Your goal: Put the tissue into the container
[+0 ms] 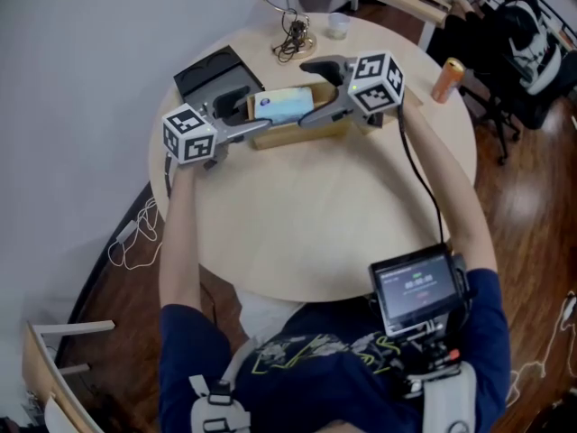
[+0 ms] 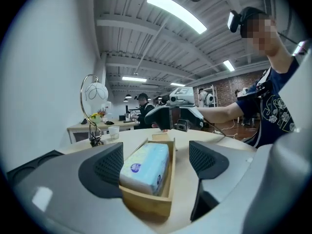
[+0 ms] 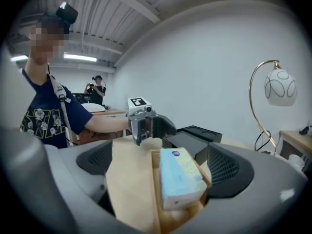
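A light blue tissue pack (image 1: 282, 104) lies lengthwise inside the open wooden container (image 1: 297, 133) at the back of the round table (image 1: 315, 215). My left gripper (image 1: 243, 114) stands open at the container's left end, its pads either side of the box and clear of the tissue pack (image 2: 146, 167). My right gripper (image 1: 317, 90) is open wide at the container's right end, with the tissue pack (image 3: 181, 177) and the container (image 3: 155, 191) between its spread pads, untouched. In the left gripper view the container (image 2: 168, 194) sits between the pads.
A black box (image 1: 216, 72) lies just behind the container at its left. A lamp (image 1: 293, 25) and a small cup (image 1: 338, 25) stand at the table's far edge, an orange can (image 1: 446, 79) at its right edge. A person (image 1: 527, 25) sits at a desk beyond.
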